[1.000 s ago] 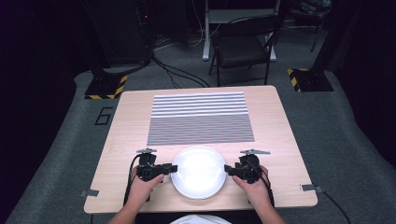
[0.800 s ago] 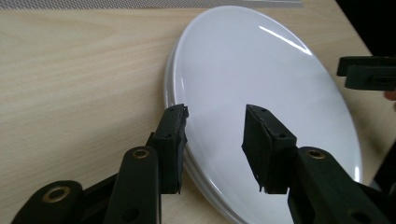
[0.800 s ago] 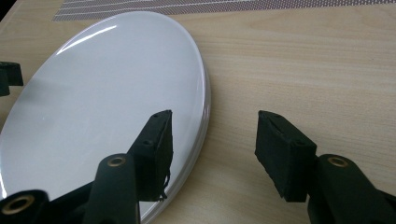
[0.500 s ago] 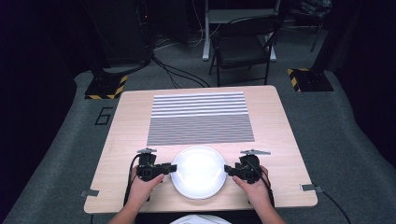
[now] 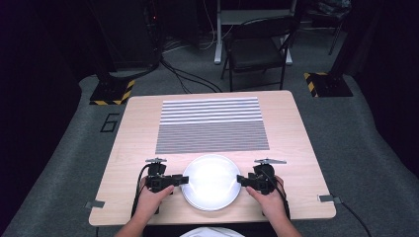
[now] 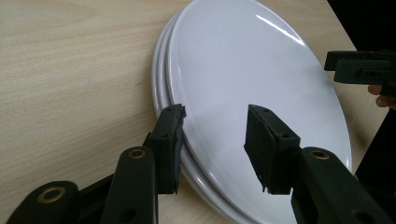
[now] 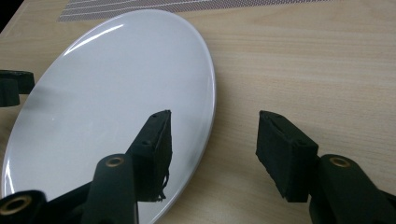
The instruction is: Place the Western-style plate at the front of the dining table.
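A stack of white plates (image 5: 211, 181) is seen at the near edge of the table (image 5: 296, 148), centred in front of the person, just short of the striped mat (image 5: 212, 124). In the left gripper view the stack (image 6: 243, 79) is shown as at least two plates, their rims stepped one under the other.

The stack is flanked on both sides. The left gripper (image 5: 181, 180) is held at the left rim, and its jaws have just been opening: in its own view (image 6: 215, 140) the rim is straddled, one jaw outside it over the wood, the other above the plate's face, with a clear gap between the pads (image 6: 261, 140). Nothing is pinched there.

The right gripper (image 5: 241, 180) is held at the opposite rim. In its own view (image 7: 214, 140) the jaws are spread, one over the plate (image 7: 116, 102), the other over bare wood, and the rim is left free between them. No grip is shown on this side either.

Both grippers are held low in the person's hands (image 5: 154, 196), cables trailing back toward the table edge. Beyond the table, a folding chair (image 5: 257, 49) is seen on the grey floor.
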`<state>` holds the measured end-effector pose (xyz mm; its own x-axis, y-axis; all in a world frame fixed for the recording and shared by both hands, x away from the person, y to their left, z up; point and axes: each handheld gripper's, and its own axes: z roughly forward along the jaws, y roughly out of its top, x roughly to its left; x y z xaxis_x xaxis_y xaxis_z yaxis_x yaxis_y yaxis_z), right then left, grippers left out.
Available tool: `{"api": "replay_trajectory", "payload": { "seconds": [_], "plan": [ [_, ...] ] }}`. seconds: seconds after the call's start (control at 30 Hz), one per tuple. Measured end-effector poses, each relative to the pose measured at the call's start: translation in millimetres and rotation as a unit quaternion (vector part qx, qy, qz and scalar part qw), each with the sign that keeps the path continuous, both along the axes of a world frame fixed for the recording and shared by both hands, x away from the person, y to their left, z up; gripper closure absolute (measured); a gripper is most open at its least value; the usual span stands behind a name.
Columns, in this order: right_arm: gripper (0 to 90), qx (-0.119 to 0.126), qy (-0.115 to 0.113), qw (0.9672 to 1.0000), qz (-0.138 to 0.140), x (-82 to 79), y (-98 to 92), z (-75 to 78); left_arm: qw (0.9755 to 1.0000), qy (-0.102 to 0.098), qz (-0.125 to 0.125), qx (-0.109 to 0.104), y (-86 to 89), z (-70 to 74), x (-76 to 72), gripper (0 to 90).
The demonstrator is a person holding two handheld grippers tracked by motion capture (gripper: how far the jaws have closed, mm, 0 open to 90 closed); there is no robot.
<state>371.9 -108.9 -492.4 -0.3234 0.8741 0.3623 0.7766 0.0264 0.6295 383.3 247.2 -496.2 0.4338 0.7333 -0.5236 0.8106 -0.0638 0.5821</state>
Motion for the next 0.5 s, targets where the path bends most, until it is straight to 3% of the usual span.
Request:
{"api": "replay_trajectory", "payload": {
  "seconds": [0.17,0.3,0.4,0.5],
  "plan": [
    [44.3,0.001,0.01,0.9999,0.006,-0.6,3.9,-2.8,0.9998,-0.007,-0.013,0.012,-2.7,0.7,-1.0,55.9],
    [43.9,-0.005,0.015,0.9997,0.017,-1.5,8.9,-5.2,0.9986,-0.024,-0.012,0.045,-10.7,3.7,-5.1,55.7],
    [43.8,-0.007,0.016,0.9996,0.02,-1.8,10.0,-5.7,0.9984,-0.025,-0.01,0.049,-12.5,4.2,-5.2,55.3],
    [43.8,-0.008,0.022,0.9995,0.021,-2.3,12.0,-7.2,0.9993,-0.009,-0.011,0.036,-15.7,2.9,-3.2,55.3]
  ]
}}
